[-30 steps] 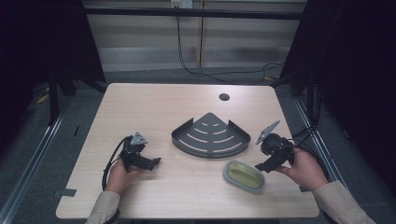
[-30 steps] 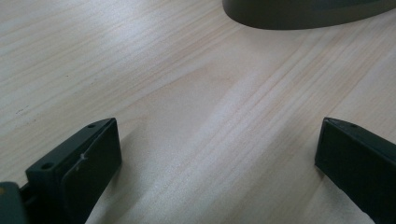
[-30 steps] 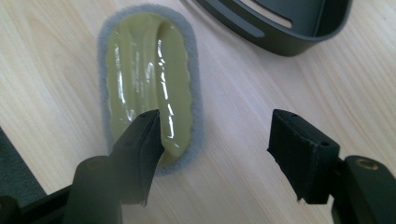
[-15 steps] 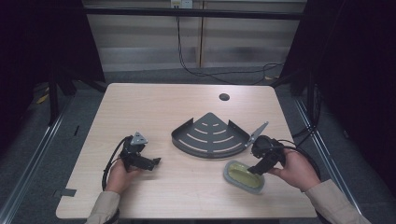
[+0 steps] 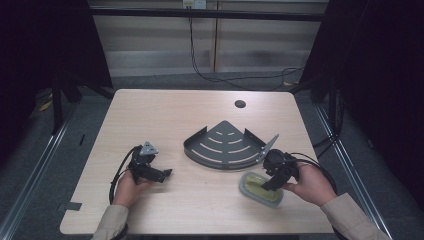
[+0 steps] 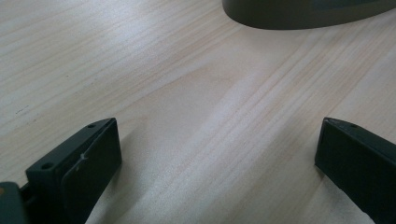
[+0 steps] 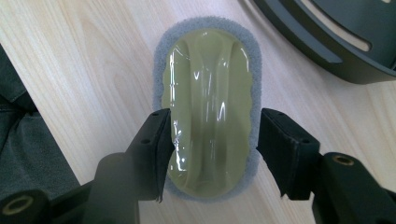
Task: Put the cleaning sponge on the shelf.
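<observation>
**Right gripper comes down around the sponge**

The right gripper (image 5: 270,181) sits over the sponge (image 5: 260,189), near the front right of the table (image 5: 165,115). In the right gripper view, its two black jaws stand one on each side of the sponge (image 7: 210,107). The jaws have just been closing, with the sponge between them. The left jaw looks to be touching the shiny yellow-green top. The right jaw is beside the grey foam edge, and I cannot tell if it presses on it yet. The sponge lies flat on the wood, with its grey foam rim showing all around the yellow-green middle.

Just beside the sponge, a little farther back, is a dark grey fan-shaped rack (image 5: 224,147) with slots in it. Its curved wall shows at the top right of the right gripper view (image 7: 327,37).

The left gripper (image 5: 161,174) is well apart from all this, on the left side of the table. It is held low over the bare wood. Its jaws are wide apart, with nothing between them.

A small dark hole (image 5: 240,104) sits near the back of the table.
</observation>
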The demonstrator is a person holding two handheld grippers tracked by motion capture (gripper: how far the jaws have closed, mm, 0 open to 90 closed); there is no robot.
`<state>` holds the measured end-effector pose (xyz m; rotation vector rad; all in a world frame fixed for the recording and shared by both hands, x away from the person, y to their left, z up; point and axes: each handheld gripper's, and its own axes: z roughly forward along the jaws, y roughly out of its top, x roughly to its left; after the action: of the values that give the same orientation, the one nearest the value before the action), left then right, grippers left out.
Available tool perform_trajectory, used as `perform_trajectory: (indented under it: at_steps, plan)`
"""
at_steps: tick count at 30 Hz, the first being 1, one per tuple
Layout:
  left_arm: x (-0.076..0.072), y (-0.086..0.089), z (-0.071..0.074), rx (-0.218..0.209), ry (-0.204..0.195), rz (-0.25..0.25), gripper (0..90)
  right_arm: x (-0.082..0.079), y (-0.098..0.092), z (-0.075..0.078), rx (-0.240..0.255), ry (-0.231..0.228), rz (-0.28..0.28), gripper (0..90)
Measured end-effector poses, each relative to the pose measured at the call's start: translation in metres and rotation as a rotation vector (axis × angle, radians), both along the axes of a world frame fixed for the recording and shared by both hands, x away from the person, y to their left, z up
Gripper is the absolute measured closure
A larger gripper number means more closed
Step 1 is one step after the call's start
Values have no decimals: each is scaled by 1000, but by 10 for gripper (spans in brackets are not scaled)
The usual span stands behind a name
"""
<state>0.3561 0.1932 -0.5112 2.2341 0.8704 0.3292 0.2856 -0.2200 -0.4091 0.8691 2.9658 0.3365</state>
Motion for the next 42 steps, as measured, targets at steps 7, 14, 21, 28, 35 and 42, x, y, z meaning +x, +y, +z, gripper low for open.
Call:
perform_trajectory:
  at_steps: [7, 14, 21, 28, 35, 42]
  plan:
    - [0, 0, 0, -2, -1, -1, 0, 0, 1, -4, -13, 12, 9, 473]
    - [0, 0, 0, 2, 1, -2, 0, 0, 1, -7, -23, 22, 8, 516]
    - [0, 0, 0, 2, 0, -3, 0, 1, 5, -10, -32, 40, 17, 566]
    - [0, 0, 0, 1, 0, -3, 0, 4, 9, -15, -50, 69, 27, 620]
    - [0, 0, 0, 0, 1, -3, 0, 5, 10, -14, -57, 72, 38, 710]
    - [0, 0, 0, 0, 0, -3, 0, 6, 10, -4, -66, 65, 47, 714]
